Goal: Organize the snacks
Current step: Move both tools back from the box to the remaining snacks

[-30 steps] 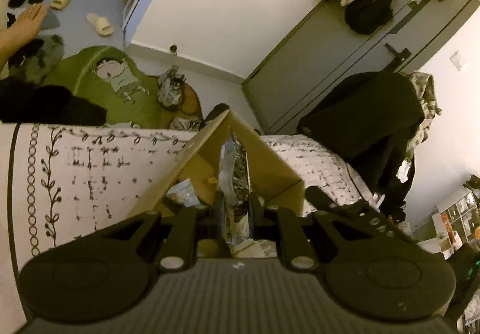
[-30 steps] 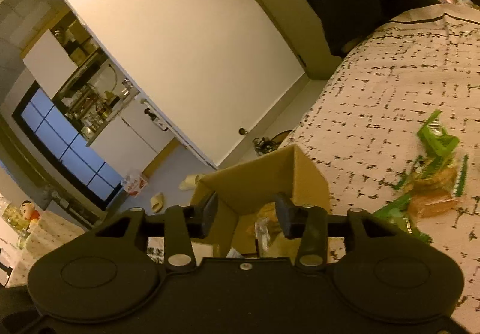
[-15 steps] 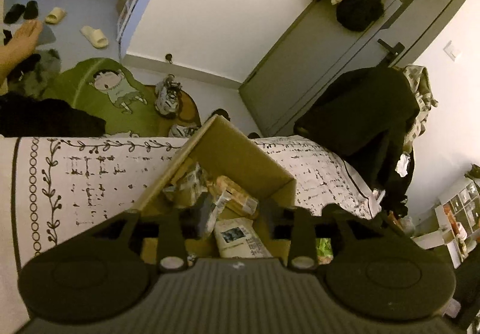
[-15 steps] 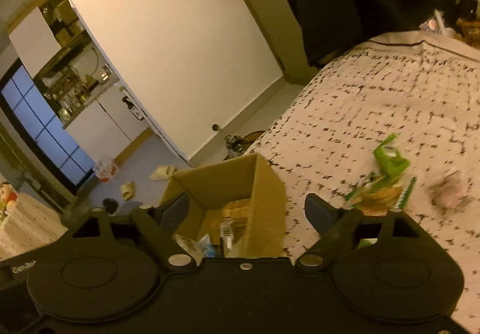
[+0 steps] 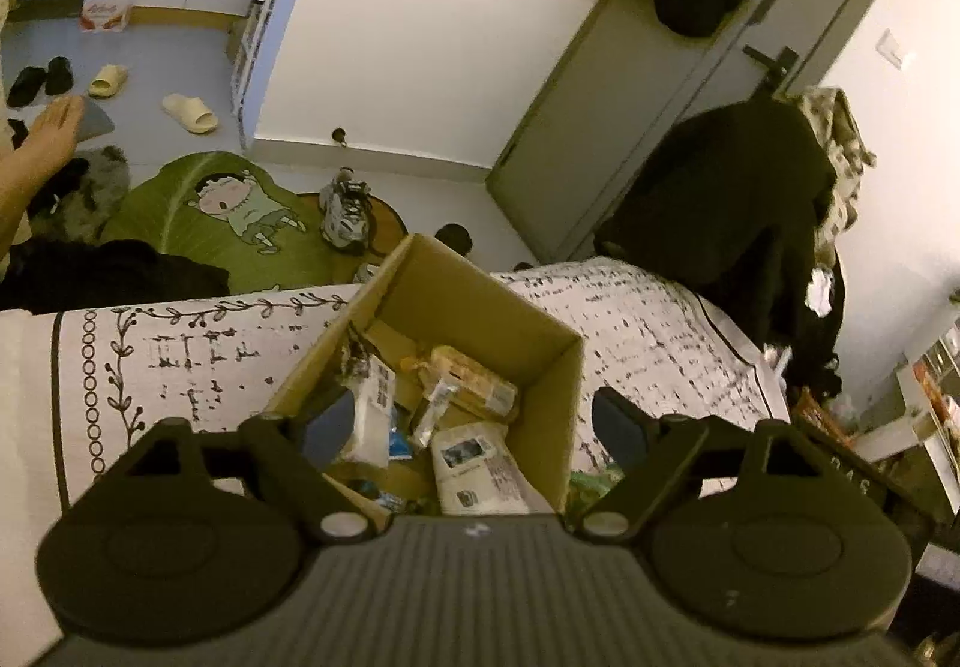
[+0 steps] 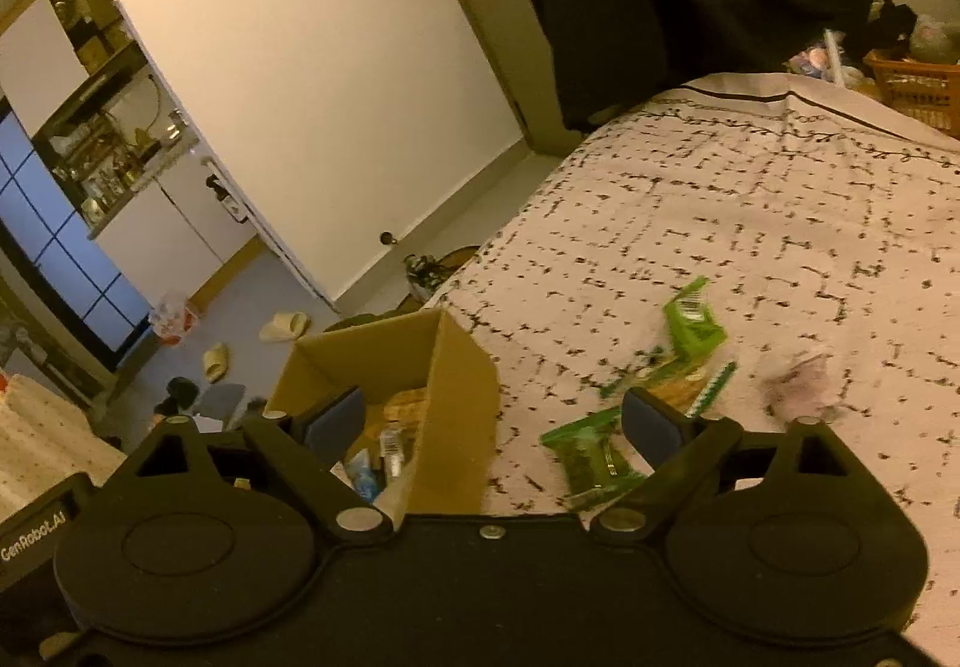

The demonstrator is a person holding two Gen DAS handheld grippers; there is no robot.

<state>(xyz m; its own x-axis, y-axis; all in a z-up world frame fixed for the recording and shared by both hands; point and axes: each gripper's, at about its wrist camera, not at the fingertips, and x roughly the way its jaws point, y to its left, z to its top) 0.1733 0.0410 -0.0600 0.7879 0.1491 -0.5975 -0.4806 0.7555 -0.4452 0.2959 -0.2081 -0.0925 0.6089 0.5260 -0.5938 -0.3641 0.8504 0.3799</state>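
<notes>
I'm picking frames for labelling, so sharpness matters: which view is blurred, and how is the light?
Left wrist view: sharp; the cardboard box and its packets read clearly, under dim, slightly greenish light. Right wrist view: warmer yellow cast, with motion blur smearing the green snack packets and a pinkish item on the bedspread.

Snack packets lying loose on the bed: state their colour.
Bright green snack packets, clearest in the right wrist view.

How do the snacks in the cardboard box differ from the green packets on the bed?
The snacks in the cardboard box are piled together inside its walls; the green packets lie loose on the bedspread beside it. The boxed ones are mostly white, silver and tan; those outside are bright green. All are small wrapped snacks, and neither gripper holds any.
</notes>
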